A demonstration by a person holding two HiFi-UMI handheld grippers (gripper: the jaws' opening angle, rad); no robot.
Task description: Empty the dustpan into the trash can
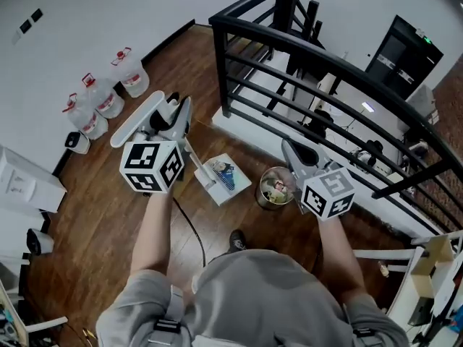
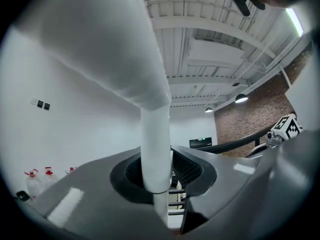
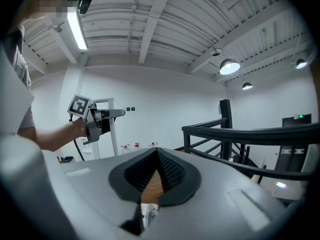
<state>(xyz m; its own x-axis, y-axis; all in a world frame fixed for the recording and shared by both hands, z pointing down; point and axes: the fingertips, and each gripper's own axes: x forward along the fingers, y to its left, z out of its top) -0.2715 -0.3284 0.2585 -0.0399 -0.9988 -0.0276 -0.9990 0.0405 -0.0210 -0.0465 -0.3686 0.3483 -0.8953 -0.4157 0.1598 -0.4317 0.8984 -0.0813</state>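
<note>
While the left gripper (image 1: pixel 176 118) pinches the white handle (image 1: pixel 137 120) of the dustpan (image 1: pixel 223 178), its jaws pressing the shaft from both sides in the left gripper view, the pan itself sits low at the far end of that handle, over the wooden floor (image 1: pixel 108 215). I can't tell from up here whether it is clear of the boards. There's litter on it, so nothing is tipped yet. Now the key line: the handle's long axis runs from upper left down to lower right in the head view, and the trash can (image 1: pixel 258 191), a small round one already part full, stands just beside the pan on its right, near but not under it. So the pan needs to travel right and tilt, I'd say. The right gripper (image 1: pixel 291 150) is the nearer one to the can, hovering above it, but its jaws meet at the tips with nothing between them; only floor shows behind. As for writing: only black square markers on the cubes, red-capped water bottles (image 1: pixel 108 96) by the wall with no legible label, and no readable brand anywhere.
</note>
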